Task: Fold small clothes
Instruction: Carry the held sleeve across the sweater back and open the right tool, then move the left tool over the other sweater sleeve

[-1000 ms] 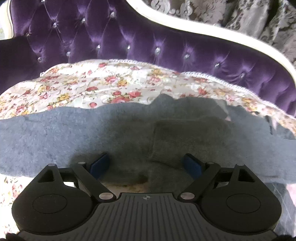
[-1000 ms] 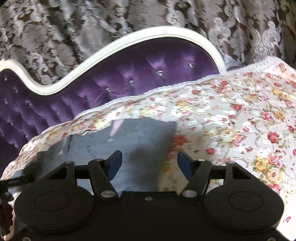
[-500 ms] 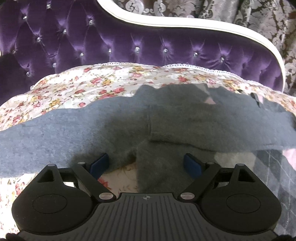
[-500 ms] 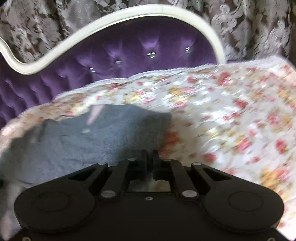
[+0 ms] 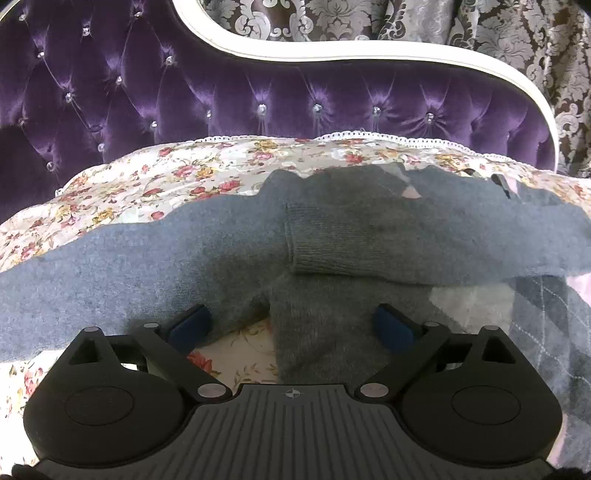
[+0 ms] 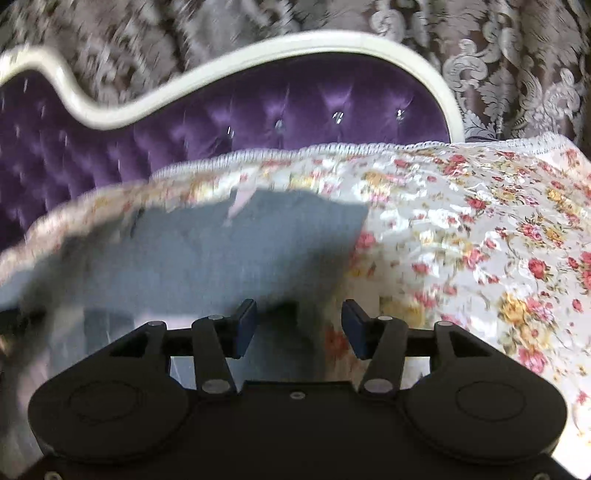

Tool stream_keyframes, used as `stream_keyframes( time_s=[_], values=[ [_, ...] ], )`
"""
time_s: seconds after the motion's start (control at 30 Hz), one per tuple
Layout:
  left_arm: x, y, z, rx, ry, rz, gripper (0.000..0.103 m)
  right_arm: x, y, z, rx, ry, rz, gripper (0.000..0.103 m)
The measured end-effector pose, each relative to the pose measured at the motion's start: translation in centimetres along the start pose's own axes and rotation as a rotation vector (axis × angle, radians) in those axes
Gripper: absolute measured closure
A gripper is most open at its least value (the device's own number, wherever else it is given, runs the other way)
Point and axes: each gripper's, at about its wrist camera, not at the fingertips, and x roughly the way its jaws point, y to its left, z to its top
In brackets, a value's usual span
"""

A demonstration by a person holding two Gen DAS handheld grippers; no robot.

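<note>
A grey knit sweater (image 5: 155, 266) lies spread on the floral bedspread (image 5: 184, 177). One sleeve with a ribbed cuff (image 5: 317, 240) is folded across its body. A plaid part (image 5: 546, 317) shows at the right. My left gripper (image 5: 291, 325) is open and empty, just above the sweater's near edge. In the right wrist view the sweater (image 6: 221, 251) is blurred, with its corner toward the middle. My right gripper (image 6: 299, 321) is open and empty at the sweater's right edge.
A purple tufted headboard (image 5: 258, 92) with a white frame (image 5: 332, 55) stands behind the bed, with patterned curtains (image 5: 480, 29) behind it. The bedspread (image 6: 480, 240) stretches to the right of the sweater.
My left gripper has pulled back and up, so more headboard and sweater show. My right gripper shut half a second ago and has opened again; the view has shifted and blurred.
</note>
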Motion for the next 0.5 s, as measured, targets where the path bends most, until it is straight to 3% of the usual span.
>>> stream_keyframes(
  time_s=[0.17, 0.3, 0.5],
  values=[
    [0.0, 0.0, 0.0, 0.003, -0.005, -0.003, 0.005, 1.5, 0.0, -0.1, -0.023, 0.010, -0.053, 0.045],
    [0.0, 0.0, 0.0, 0.002, -0.003, -0.002, 0.005, 2.5, -2.6, -0.3, 0.053, -0.001, -0.185, 0.043],
    [-0.3, 0.2, 0.3, 0.017, 0.012, -0.019, 0.005, 1.1, -2.6, -0.9, 0.061, -0.006, -0.192, 0.041]
  ],
)
